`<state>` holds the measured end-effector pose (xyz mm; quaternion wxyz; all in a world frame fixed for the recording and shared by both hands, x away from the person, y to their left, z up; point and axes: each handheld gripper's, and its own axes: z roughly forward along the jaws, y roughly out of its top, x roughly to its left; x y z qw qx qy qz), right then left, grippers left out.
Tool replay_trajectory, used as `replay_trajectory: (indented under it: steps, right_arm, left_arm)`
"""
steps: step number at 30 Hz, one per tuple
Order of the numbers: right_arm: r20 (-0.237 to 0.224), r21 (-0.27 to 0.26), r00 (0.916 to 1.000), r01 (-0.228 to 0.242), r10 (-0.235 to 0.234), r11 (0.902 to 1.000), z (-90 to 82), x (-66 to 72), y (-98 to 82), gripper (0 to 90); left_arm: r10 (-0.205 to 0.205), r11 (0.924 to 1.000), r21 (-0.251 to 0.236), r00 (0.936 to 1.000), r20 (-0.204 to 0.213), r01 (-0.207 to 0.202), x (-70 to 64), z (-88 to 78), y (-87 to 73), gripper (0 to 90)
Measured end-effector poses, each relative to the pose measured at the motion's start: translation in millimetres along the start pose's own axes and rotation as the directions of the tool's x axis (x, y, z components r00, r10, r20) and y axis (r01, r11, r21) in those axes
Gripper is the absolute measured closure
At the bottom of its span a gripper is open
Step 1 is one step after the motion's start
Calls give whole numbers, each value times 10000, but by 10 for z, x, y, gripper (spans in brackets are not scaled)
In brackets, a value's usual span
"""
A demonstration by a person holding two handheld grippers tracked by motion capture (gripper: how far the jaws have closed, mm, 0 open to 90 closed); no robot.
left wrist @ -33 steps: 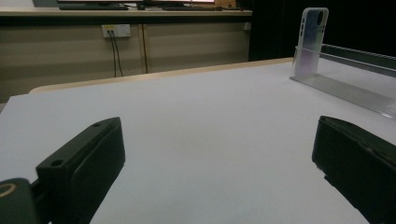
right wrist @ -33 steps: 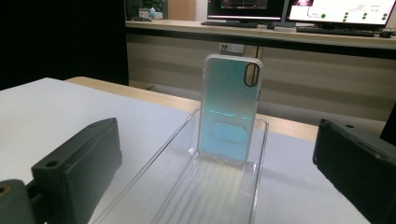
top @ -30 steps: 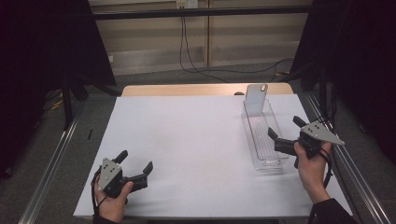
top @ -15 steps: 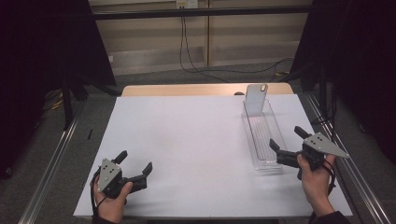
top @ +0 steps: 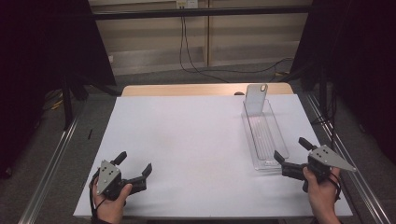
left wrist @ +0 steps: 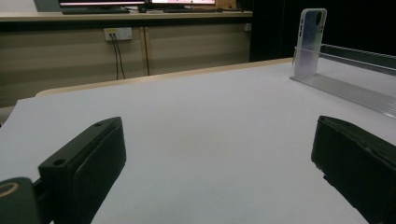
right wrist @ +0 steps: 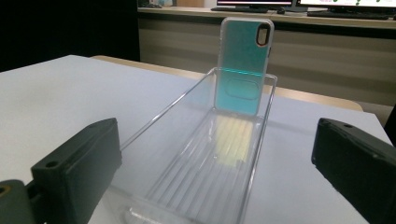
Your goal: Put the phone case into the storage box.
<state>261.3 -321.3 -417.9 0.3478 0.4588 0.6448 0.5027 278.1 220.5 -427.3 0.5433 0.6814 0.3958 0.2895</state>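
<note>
I held the right gripper (top: 294,154) wide open, empty, just short of the tray (top: 275,158). A phone case (top: 256,99) stood upright at its far end. My left gripper (top: 135,165) rested wide open, empty.

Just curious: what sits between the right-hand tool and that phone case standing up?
In the right gripper view, the clear tray's bare ribbed floor lies between the right tool and the phone case.

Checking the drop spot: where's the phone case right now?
The phone case stands upright at the far end of the clear tray, on the table's right side in the high view. The right gripper, jaws open, sits at the tray's near end.
</note>
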Motion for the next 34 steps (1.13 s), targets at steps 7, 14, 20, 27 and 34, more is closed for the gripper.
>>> replay_trajectory:
  steps: [7,14,20,27,34]
  right_arm:
    - [162,-1,9997,-187,187,9998,-121,0,-85,8]
    - [384,130,9987,-331,326,9994,-210,-12,-173,8]
    - [463,407,9988,-151,132,9991,-241,8,-254,6]
    - [493,430,9984,-313,292,9986,-279,3,-292,0]
    - [517,663,9985,-202,167,9976,-236,24,-299,2]
  left_arm:
    - [95,10000,26,9999,-126,-94,-12,-53,-12,36]
    - [-210,9998,64,9996,-186,211,7,-103,-33,39]
    - [-112,9997,213,9993,-365,120,5,-124,-48,34]
    - [-200,9995,215,9990,-402,209,8,-136,-53,33]
    - [-412,9989,186,9965,-727,426,68,-143,-48,20]
